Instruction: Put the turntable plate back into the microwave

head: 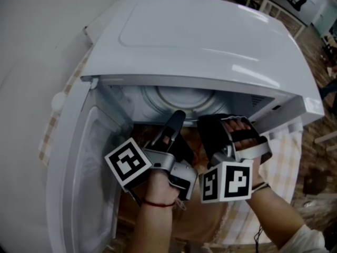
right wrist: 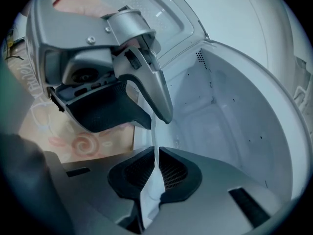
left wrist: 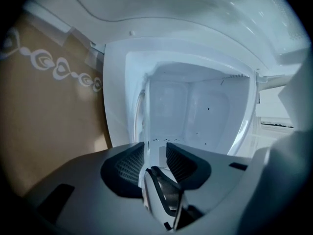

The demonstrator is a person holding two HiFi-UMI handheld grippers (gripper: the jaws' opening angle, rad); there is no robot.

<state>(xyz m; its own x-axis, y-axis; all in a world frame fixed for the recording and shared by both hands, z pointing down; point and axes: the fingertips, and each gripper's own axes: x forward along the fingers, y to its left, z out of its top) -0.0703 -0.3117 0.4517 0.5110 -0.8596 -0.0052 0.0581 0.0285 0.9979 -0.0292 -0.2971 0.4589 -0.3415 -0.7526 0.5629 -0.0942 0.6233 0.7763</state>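
The glass turntable plate [head: 179, 98] lies inside the white microwave [head: 210, 41], its ribbed round face showing under the top edge of the opening. My left gripper [head: 175, 121] reaches into the cavity at the plate's near rim. In the left gripper view its jaws [left wrist: 155, 153] stand apart, with the thin plate edge [left wrist: 145, 126] in the gap and no pad pressing on it. My right gripper [head: 224, 124] sits beside it. In the right gripper view [right wrist: 155, 168] it is shut on the plate's rim [right wrist: 155, 146], with the left gripper [right wrist: 146, 116] just above.
The microwave door [head: 89, 157] hangs open at the left. The white cavity walls [left wrist: 195, 111] close in around both grippers. A patterned beige tablecloth [head: 284, 157] covers the table under the microwave. Office furniture stands at the far right.
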